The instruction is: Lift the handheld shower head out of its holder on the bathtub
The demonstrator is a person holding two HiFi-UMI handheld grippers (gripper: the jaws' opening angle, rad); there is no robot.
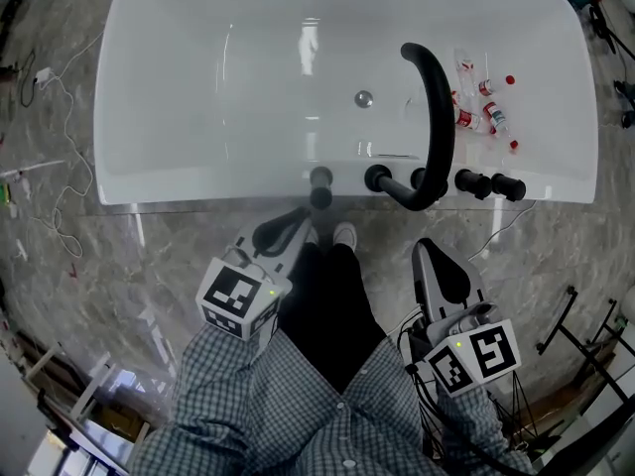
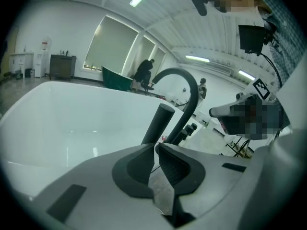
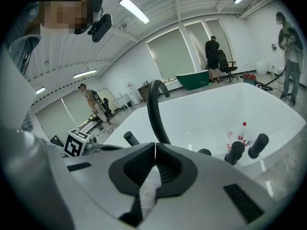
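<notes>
"So, what did the shower head look like?"

"It was a dark, smooth stick, round like a fat pen. It stood straight up in its holder on the near edge of the bathtub. It was just in front of the tip of the left claw, not touching it."

"Were the claws holding anything?"

"No. The left claw was closed tight with nothing in it. The right claw was closed too, and empty. Both were grey plastic with dark, ribbed pads."

"What else was near them?"

"A thick black spout bent like a hook over the tub, ahead of the right claw. Short black knobs sat on the rim, in front of that claw and a bit to its right. The tub was white, shiny and smooth, with a round silver drain at the bottom. Small bottles with red caps lay inside, far past the right claw."

"And the floor and the room?"

"The floor under both claws was grey stone with cloudy marks. A white cable lay on it, well off to the left of the left claw. The room was big and bright, with long lights on the ceiling and wide windows. A green tub and some people stood far behind."
</notes>
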